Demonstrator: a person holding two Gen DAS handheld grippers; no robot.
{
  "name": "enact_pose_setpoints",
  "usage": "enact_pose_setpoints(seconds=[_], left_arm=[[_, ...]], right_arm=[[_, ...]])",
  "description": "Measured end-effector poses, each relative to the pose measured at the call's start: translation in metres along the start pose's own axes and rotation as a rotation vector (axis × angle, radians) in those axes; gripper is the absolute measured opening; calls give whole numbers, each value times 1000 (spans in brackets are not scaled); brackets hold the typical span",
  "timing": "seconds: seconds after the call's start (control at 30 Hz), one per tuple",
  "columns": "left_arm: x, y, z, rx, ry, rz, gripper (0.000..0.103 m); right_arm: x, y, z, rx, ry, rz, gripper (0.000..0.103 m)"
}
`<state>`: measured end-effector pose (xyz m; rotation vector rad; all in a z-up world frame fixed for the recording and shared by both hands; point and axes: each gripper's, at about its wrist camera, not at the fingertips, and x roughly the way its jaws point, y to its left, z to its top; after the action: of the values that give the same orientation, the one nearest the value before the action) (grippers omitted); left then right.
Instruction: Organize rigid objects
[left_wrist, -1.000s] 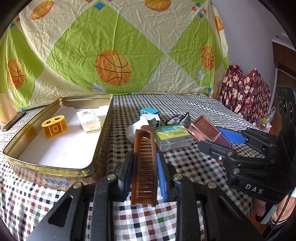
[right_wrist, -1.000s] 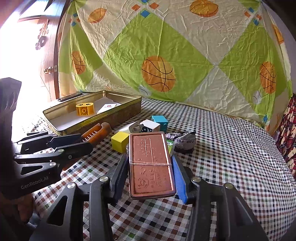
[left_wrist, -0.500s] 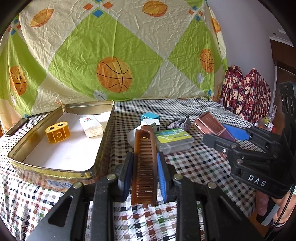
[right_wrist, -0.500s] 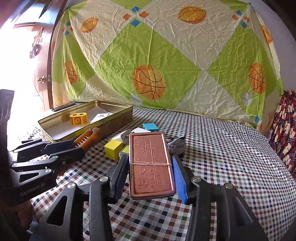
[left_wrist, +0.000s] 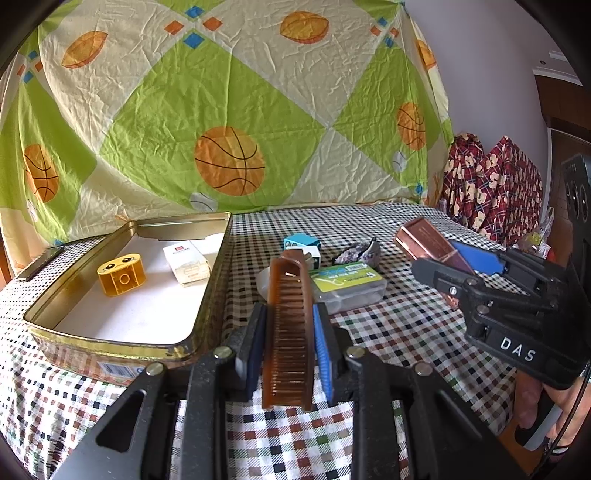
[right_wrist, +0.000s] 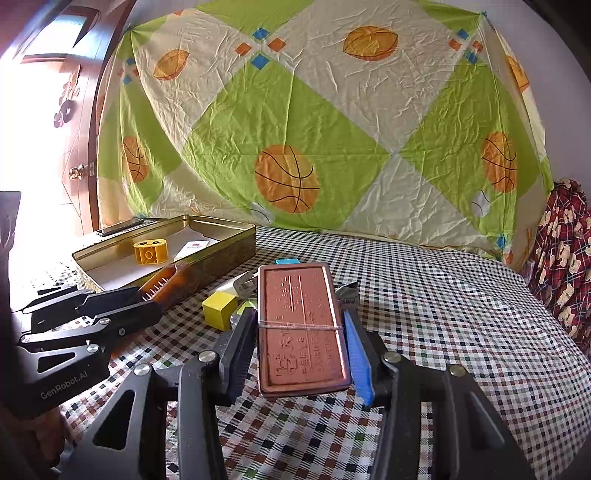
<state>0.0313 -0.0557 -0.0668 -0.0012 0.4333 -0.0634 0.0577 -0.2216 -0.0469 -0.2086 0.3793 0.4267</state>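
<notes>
Crumpled bedsheet (right_wrist: 332, 122) hung as a backdrop at the far side (green and cream diamonds, orange basketballs), checked cloth (right_wrist: 461, 314) spread over the desk, red plaid fabric with bear prints (left_wrist: 491, 188) far right, wooden door (right_wrist: 79, 147) with a brass knob (right_wrist: 77, 171) far left

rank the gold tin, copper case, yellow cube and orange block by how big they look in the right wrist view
1. gold tin
2. copper case, though it is nearest the camera, so this spot is unsure
3. yellow cube and orange block look alike, and the cube sits nearer
</notes>
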Motion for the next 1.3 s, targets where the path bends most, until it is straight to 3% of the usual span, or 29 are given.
enact_pose_setpoints(seconds=[0.93, 1.3], left_arm=[[-15, -5, -2, 20, -91, -1, 24], [-25, -2, -4, 17, -153, 2, 24]], right_arm=[[-14, -2, -1, 23, -96, -46, 49], [-24, -9, -2, 93, -172, -129, 49]])
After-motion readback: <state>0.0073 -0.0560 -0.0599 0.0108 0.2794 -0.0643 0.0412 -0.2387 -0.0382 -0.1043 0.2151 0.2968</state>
